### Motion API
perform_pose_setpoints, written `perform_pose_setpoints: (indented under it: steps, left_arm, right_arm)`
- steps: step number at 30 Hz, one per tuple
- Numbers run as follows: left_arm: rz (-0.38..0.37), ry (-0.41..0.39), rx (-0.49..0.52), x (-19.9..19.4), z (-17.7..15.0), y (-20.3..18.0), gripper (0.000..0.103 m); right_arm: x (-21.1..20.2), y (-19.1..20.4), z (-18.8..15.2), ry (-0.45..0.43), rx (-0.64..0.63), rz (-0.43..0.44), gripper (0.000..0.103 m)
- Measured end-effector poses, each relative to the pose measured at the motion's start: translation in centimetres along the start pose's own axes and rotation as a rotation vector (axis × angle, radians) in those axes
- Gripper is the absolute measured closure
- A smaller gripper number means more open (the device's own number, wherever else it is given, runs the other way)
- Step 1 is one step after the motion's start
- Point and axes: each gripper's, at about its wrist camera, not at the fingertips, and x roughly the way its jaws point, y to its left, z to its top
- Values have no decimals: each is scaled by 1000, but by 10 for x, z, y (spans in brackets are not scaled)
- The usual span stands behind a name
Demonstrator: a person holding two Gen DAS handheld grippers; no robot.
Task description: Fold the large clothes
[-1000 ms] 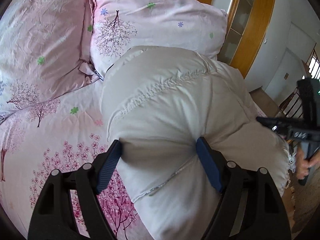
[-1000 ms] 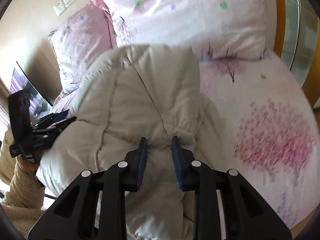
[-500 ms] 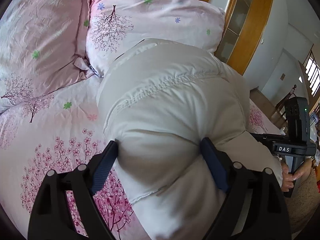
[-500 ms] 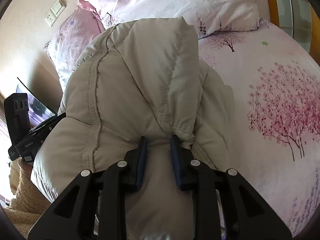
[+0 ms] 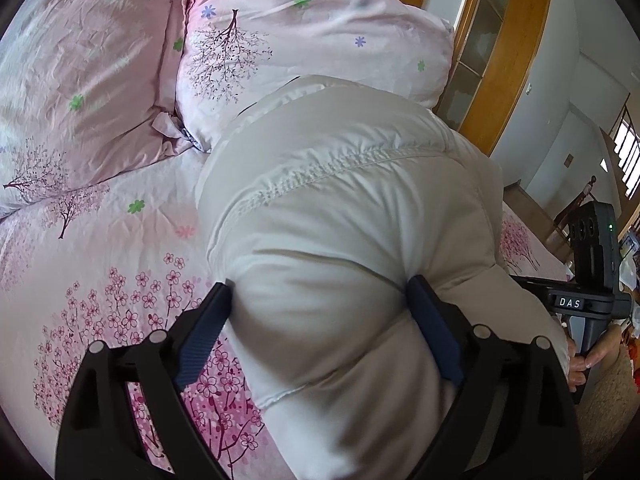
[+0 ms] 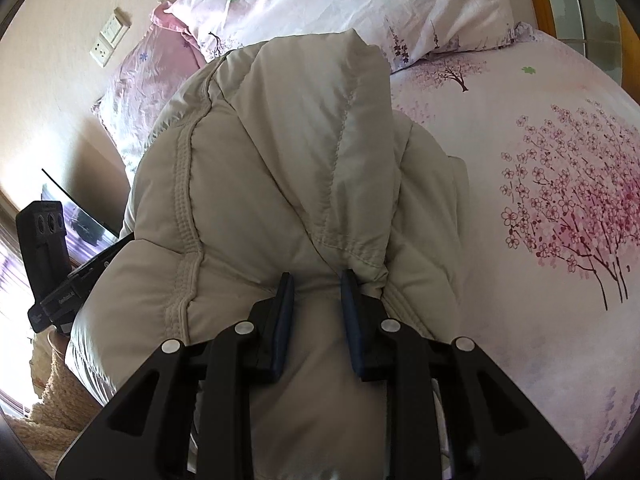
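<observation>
My left claw straddles a thick puffed bulge of the white down jacket; its jaws have just been opening, the blue pads spread wide against the padding either side; my right claw is clenched on a narrow ridge of the same jacket near its folded hood; the jacket lies bunched on the bed, its far end against 2 pink floral pillows.
</observation>
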Motion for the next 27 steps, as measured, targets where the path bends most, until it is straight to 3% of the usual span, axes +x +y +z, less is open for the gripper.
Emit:
perform_pose_setpoints:
  steps: [7,10,11,13,14,18,24,27]
  left_arm:
    - [-19,-6,-34,2,-2,6,9]
    - [-31,-19,-53,-4,1,9,9]
    - [-35,-24,-59,-6,3,10,9]
    - [-44,-41,-72,-14,9,14,9]
    - [-42,-48,-74,-17,11,15,9]
    - [-7,-93,-84,-27,35,25,9]
    - [41,-35,-64,-8,62,34,9]
    - [49,4,-37,3,64,32,9]
  right_arm:
    - [-1,-4,0,-6,6,21,78]
    - [-8,5,6,0,-10,-10,76]
    - [-12,9,10,3,-15,-17,73]
    - [-23,16,18,-19,-21,-12,50]
    - [-31,20,24,-52,-34,-27,46]
    - [-55,36,59,-155,-79,-65,43]
    - [-18,61,109,-54,-153,-126,48]
    - [17,63,116,61,-193,-239,50]
